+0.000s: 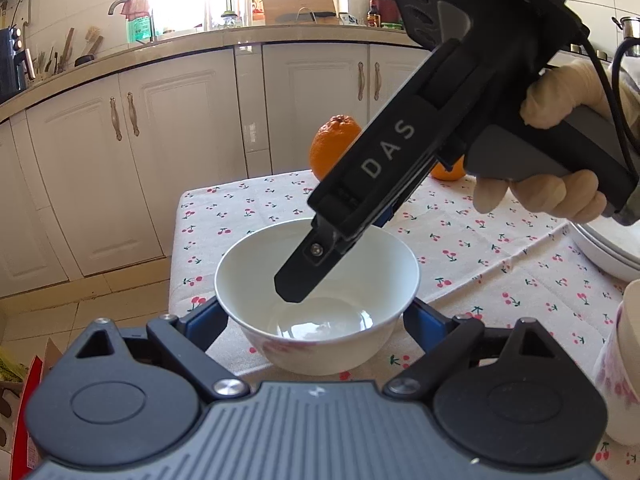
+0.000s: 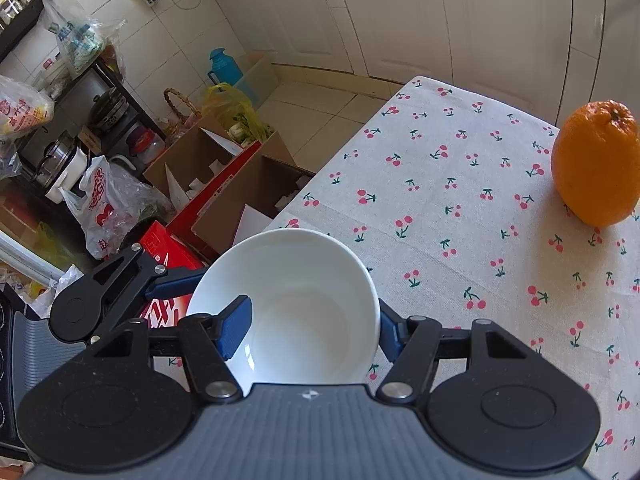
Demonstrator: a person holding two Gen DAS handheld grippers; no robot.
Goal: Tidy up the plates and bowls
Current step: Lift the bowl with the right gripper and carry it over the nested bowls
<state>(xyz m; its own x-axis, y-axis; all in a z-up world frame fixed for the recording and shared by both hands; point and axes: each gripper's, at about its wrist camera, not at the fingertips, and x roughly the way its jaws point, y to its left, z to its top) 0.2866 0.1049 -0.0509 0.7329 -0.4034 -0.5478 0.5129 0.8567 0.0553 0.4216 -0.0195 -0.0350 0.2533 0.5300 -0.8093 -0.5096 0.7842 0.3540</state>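
A white bowl [image 1: 316, 292] sits near the corner of the cherry-print table [image 1: 460, 248]. My left gripper [image 1: 316, 320] is open, one blue finger [image 1: 208, 320] on each side of the bowl's outer wall. My right gripper [image 1: 304, 276] reaches down from the upper right, one finger inside the bowl. In the right wrist view my right gripper [image 2: 312, 328] is open, with its left pad [image 2: 236, 328] inside the bowl [image 2: 296, 320] and its right finger [image 2: 388, 332] outside the rim. A stack of white plates [image 1: 600, 248] lies at the right edge.
Two oranges [image 1: 334, 144] stand on the far side of the table; one shows in the right wrist view [image 2: 596, 164]. A white cup with red print [image 1: 620, 360] stands at the right. Cardboard boxes [image 2: 224, 168] and bags lie on the floor beside the table.
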